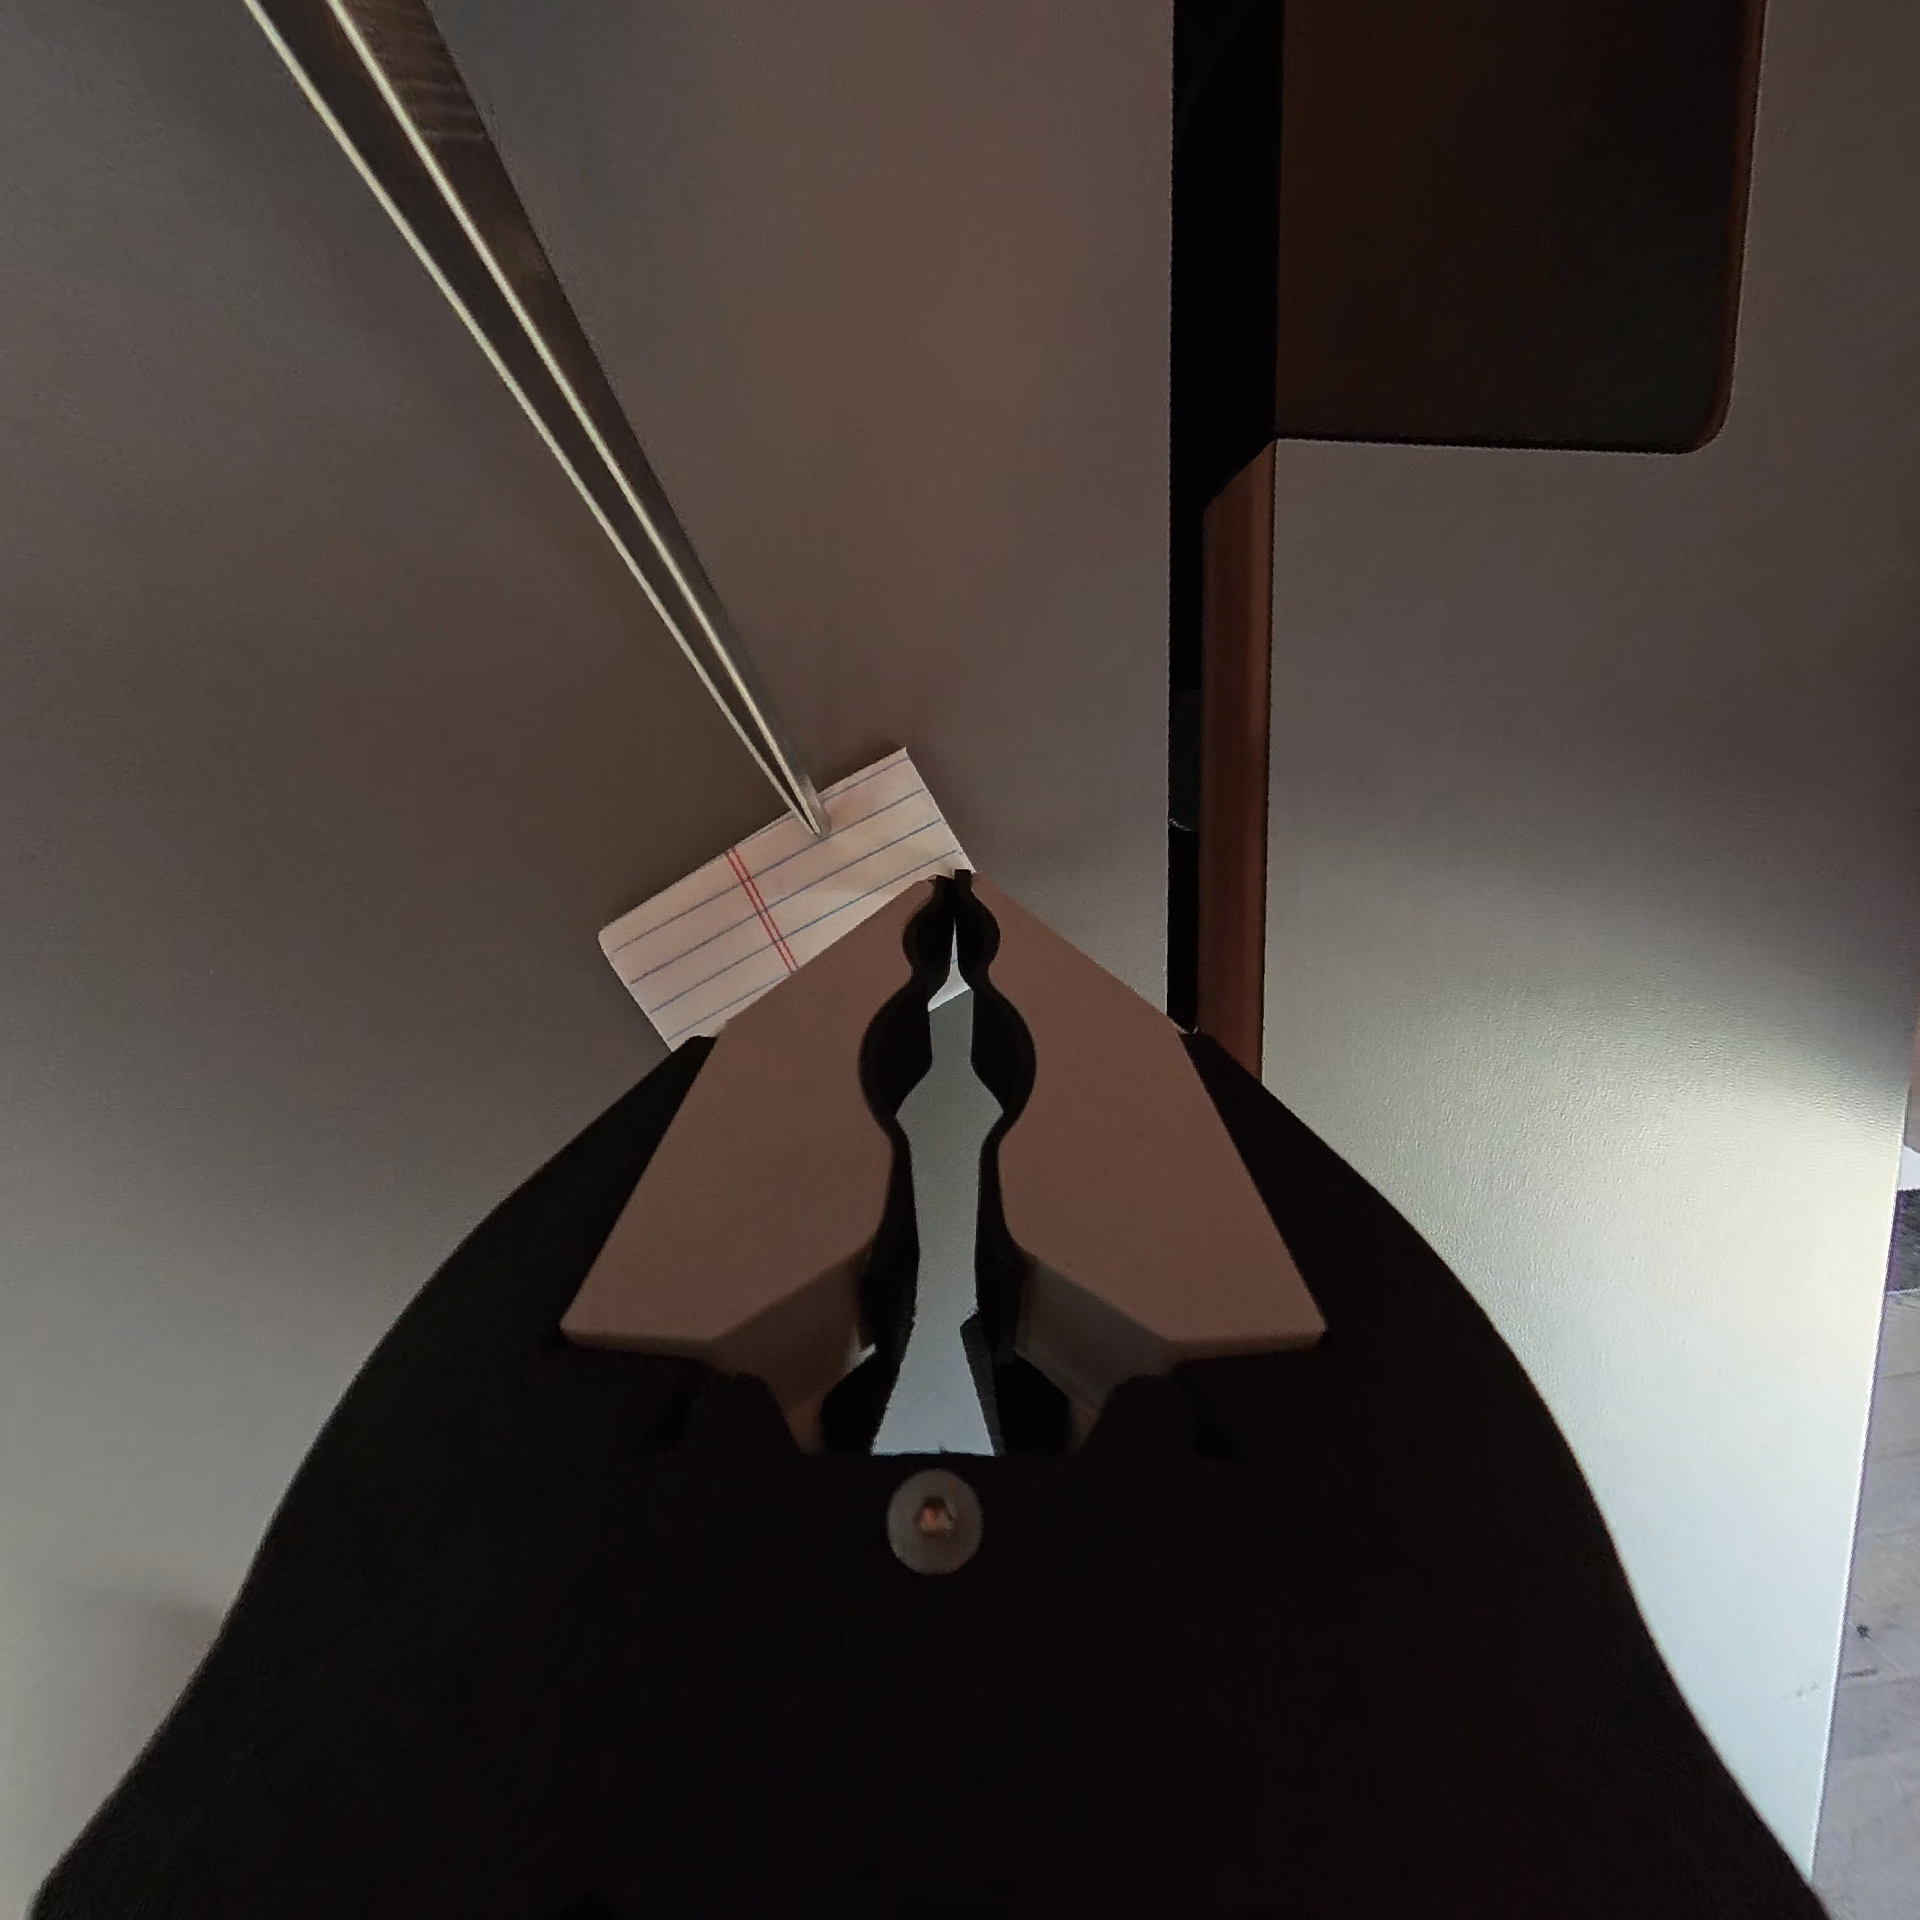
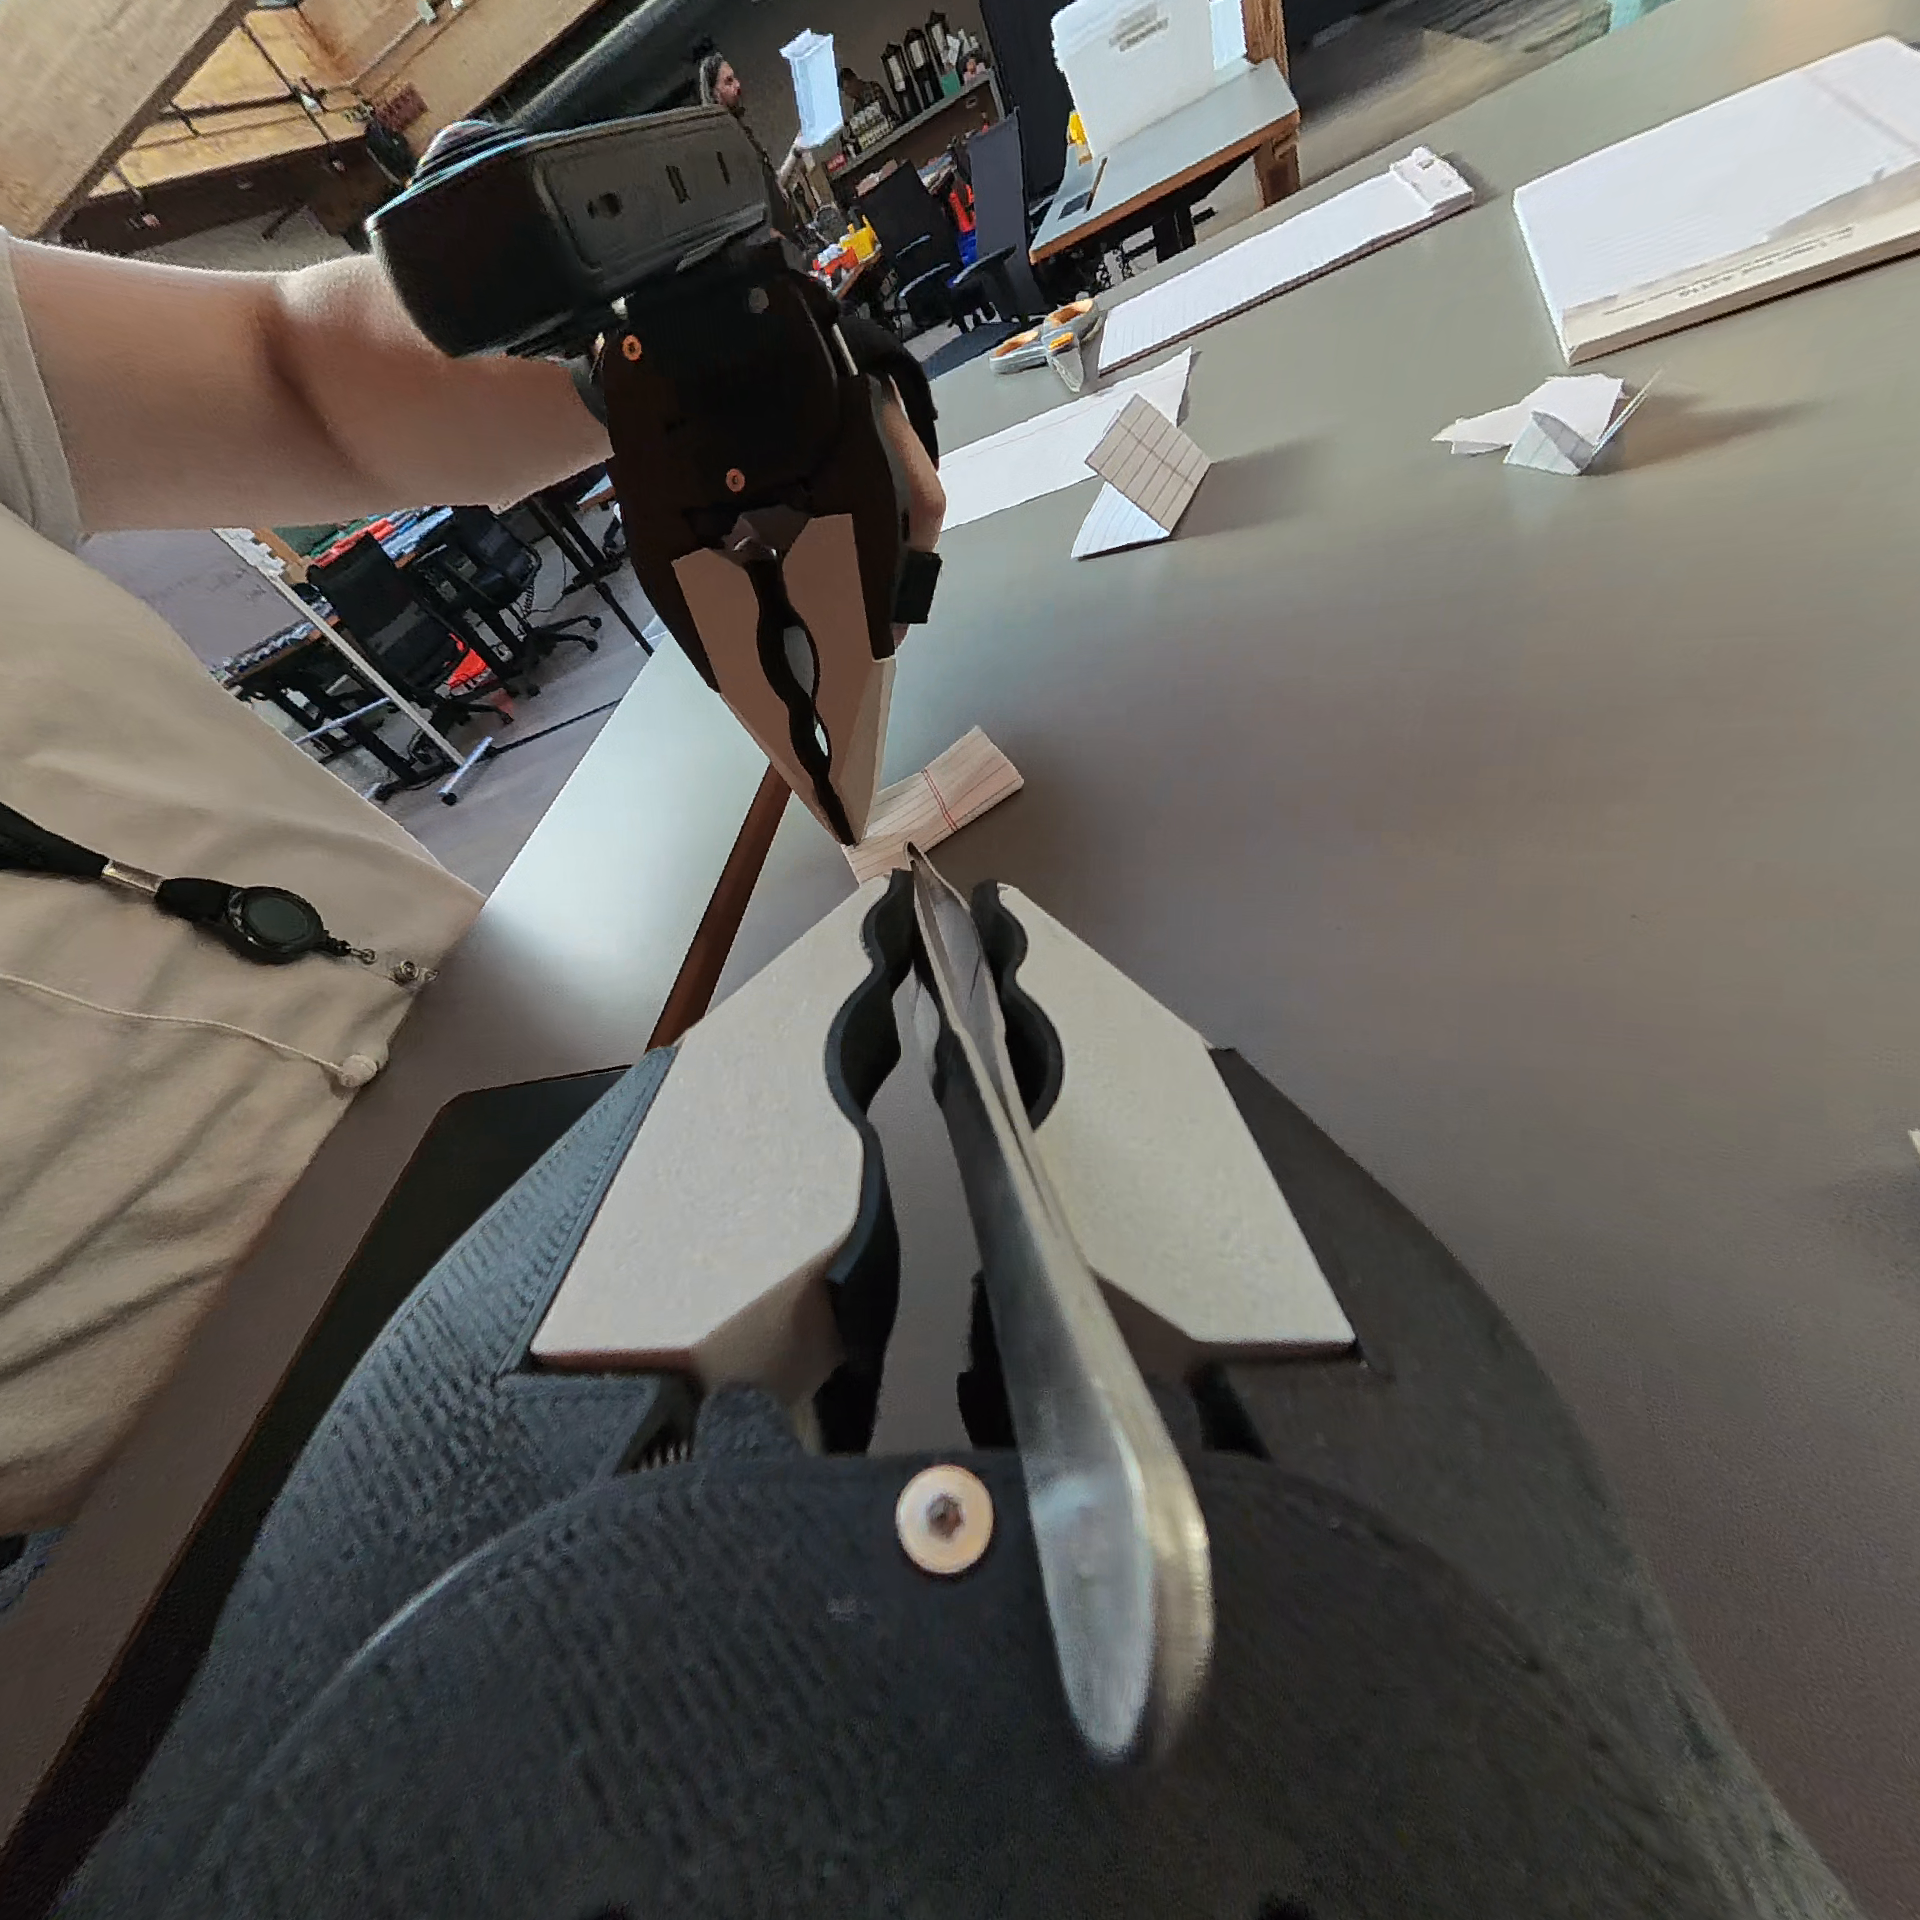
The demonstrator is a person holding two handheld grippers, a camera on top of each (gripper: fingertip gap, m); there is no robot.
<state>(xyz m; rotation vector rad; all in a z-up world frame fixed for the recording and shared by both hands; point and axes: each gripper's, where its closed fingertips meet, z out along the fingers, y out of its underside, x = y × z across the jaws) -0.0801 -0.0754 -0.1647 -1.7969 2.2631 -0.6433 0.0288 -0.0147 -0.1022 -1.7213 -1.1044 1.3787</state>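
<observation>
A small folded piece of lined paper (image 1: 727,935) lies flat on the grey table (image 1: 312,727). My left gripper (image 1: 956,883) is shut, and its tips rest on the paper's near edge; I cannot tell whether they pinch it. My right gripper (image 2: 940,894) is shut on metal tweezers (image 2: 997,1143) that run forward between its fingers. The tweezers' closed tip touches the paper (image 2: 956,790), just beside the left gripper (image 2: 847,826). In the left wrist view the tweezers (image 1: 540,436) come in from the upper left and their point sits on the paper's top side.
Farther back on the table (image 2: 1455,831) are orange-handled scissors (image 2: 1044,332), a lined pad (image 2: 1278,260), a thick paper stack (image 2: 1745,208) and folded paper pieces (image 2: 1143,468) (image 2: 1558,426). The brown table edge (image 2: 727,935) runs close on the left. A person's arm (image 2: 260,384) holds the left gripper. The gap from one gripper's tips to the other's is roughly 15 cm.
</observation>
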